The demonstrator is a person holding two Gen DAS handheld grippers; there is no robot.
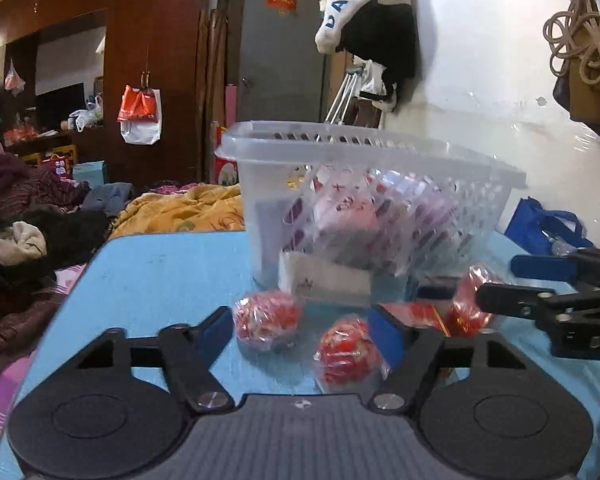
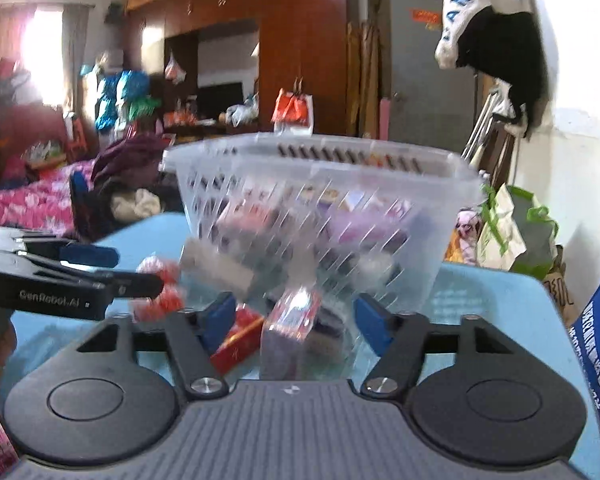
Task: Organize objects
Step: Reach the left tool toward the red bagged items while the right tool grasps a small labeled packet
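A clear plastic basket with slotted walls stands on a light blue table, towards its far side, already part filled with pink, purple and white packets. It looks like the collecting point for the loose things lying in front of it.

Those loose things sit on the table just before the basket's near wall. In the left wrist view there are three round red sweets in clear wrappers: one on the left, one nearer the camera, and a third further right. A white packet leans against the basket's base, and a flat red box lies between the sweets.

The left gripper is low over the table with its blue-padded fingers spread wide, holding nothing; two of the wrapped sweets lie between and just ahead of them, so it seems lined up to close on one. The right gripper is also wide and empty. Directly between its fingers is a small clear-wrapped packet, red and purple, with the red box just to its left. That view is blurred, so whether the packet touches the basket wall is unclear.

Each gripper is visible at the edge of the other's view, side by side and near each other, both facing the basket. Behind the table is a cluttered bedroom.
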